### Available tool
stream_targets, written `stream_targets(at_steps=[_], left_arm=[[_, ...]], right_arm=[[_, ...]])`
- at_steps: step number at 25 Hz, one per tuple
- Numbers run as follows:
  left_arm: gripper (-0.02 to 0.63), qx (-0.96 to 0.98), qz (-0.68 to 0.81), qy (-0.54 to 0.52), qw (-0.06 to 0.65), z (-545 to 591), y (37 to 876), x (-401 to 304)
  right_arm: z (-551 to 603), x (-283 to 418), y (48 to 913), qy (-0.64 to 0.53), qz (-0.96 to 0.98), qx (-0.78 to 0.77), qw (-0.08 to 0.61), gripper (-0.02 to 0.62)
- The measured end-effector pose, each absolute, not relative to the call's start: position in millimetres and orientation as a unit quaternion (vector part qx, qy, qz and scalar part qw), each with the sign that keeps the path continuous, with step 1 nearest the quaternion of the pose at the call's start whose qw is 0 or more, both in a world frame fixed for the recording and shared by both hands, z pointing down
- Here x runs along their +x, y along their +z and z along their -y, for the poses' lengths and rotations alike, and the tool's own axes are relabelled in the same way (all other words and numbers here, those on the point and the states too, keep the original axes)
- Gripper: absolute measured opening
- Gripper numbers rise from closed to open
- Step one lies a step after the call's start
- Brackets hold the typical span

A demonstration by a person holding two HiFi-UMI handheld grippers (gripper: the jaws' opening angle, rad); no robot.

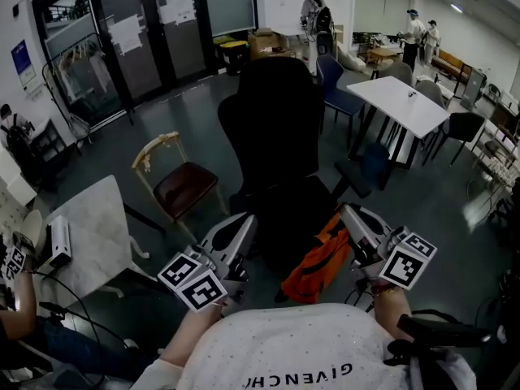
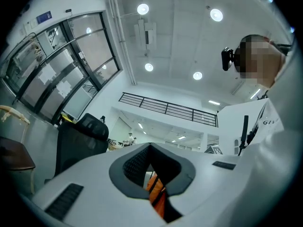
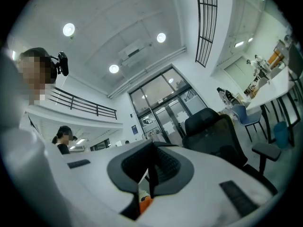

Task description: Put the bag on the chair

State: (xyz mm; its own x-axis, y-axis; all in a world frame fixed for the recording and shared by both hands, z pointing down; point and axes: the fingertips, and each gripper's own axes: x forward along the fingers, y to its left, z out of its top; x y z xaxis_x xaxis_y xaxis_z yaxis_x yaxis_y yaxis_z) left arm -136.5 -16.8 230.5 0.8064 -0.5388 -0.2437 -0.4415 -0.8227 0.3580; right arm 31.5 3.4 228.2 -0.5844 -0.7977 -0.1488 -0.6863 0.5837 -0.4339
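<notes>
1. Nearest the camera, the left gripper (image 1: 244, 227) and the right gripper (image 1: 348, 216) are held low in front of the person's torso, both tilted upward and pointing ahead.
2. The right gripper's jaws are pressed together on a thin strip, judged to be a strap of the bag. The left gripper's jaws are also drawn together at the tips. A black strap and orange fabric are seen in the slot behind them, but a pinch there cannot be confirmed.
3. The orange bag (image 1: 318, 265) is seen between the two grippers. Its long axis is slanted, with the high end at the right gripper and the low end sagging toward the left. The right gripper is the nearer one.
4. Just beyond the bag, straight ahead, a black office chair (image 1: 272, 128) is faced front-on. Its seat is judged to be the target, so the bag is to be carried forward and slightly up.
5. Farther off, a wooden chair with a dark red seat (image 1: 184, 187) is seen to the left, and a white table (image 1: 402, 104) to the right.
</notes>
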Motion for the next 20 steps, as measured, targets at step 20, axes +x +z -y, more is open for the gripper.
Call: stream_targets(at_steps=[20], left_arm=[[0.000,0.935,0.260,-0.151,0.188,87,269,-130]], right_arm=[[65,31,261,-0.202,-0.861,-0.441,0.153,0.002]])
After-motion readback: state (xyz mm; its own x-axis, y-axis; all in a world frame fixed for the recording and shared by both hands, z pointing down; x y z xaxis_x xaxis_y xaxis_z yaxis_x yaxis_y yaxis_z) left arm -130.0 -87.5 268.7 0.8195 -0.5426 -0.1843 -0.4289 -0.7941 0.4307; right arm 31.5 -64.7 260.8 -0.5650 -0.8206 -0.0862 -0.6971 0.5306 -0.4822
